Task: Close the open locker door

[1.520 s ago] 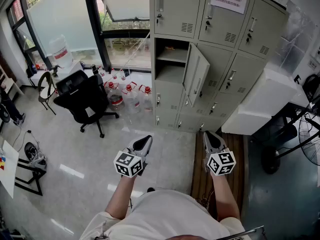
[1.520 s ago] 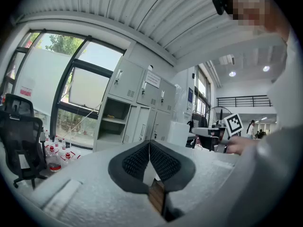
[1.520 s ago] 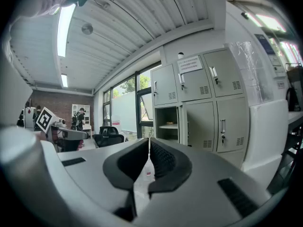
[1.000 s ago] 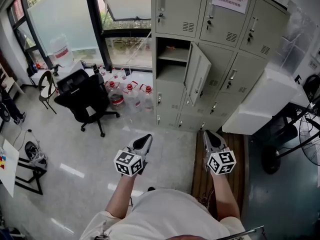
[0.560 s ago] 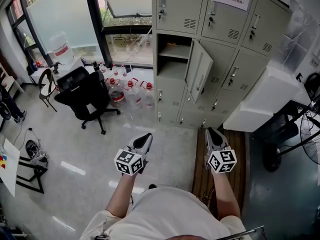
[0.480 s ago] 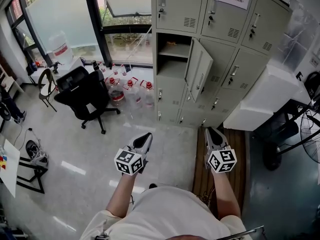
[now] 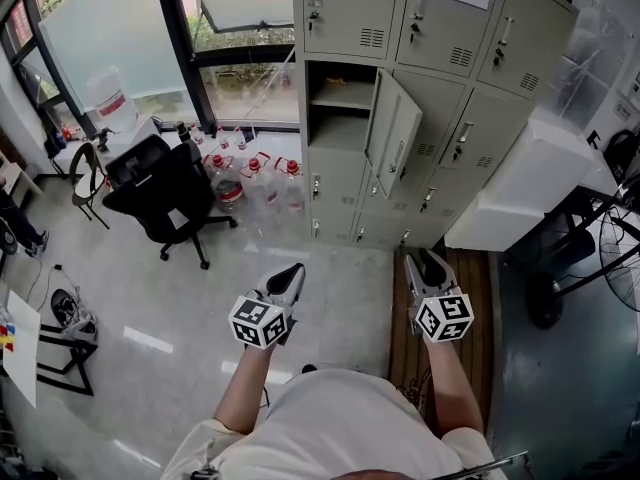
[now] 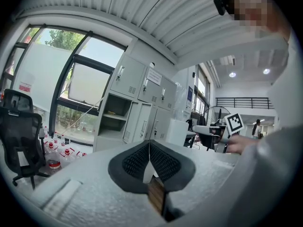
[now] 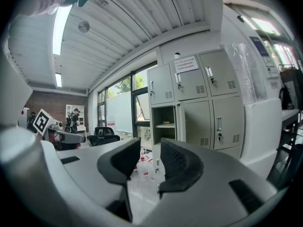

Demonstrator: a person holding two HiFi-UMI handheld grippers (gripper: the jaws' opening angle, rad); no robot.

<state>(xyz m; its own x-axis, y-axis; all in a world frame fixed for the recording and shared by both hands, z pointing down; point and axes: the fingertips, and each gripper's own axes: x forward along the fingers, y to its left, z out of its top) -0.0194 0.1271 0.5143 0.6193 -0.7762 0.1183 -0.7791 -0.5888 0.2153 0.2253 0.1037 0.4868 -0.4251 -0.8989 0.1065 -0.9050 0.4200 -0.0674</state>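
A grey locker bank (image 7: 440, 28) stands ahead. One middle compartment (image 7: 338, 103) is open, and its door (image 7: 393, 133) swings out toward me on right-hand hinges. That compartment also shows in the left gripper view (image 8: 115, 113) and the right gripper view (image 9: 164, 122). My left gripper (image 7: 292, 271) hangs over the floor well short of the lockers. Its jaws are shut pad to pad with nothing held (image 8: 149, 148). My right gripper (image 7: 424, 261) is level with it, and its jaws are opening around an empty gap (image 9: 144, 162). Neither gripper touches the door.
A black office chair (image 7: 165, 193) and several water bottles (image 7: 250, 178) stand left of the lockers by the window. A white boxy unit (image 7: 520, 193) juts out at the right, with a fan (image 7: 620, 268) beyond it. A wooden strip (image 7: 405, 343) lies under my right arm.
The lockers have drifted a little in the head view. Both grippers keep their places in front of me. The right gripper's fingers look slightly wider apart than before.
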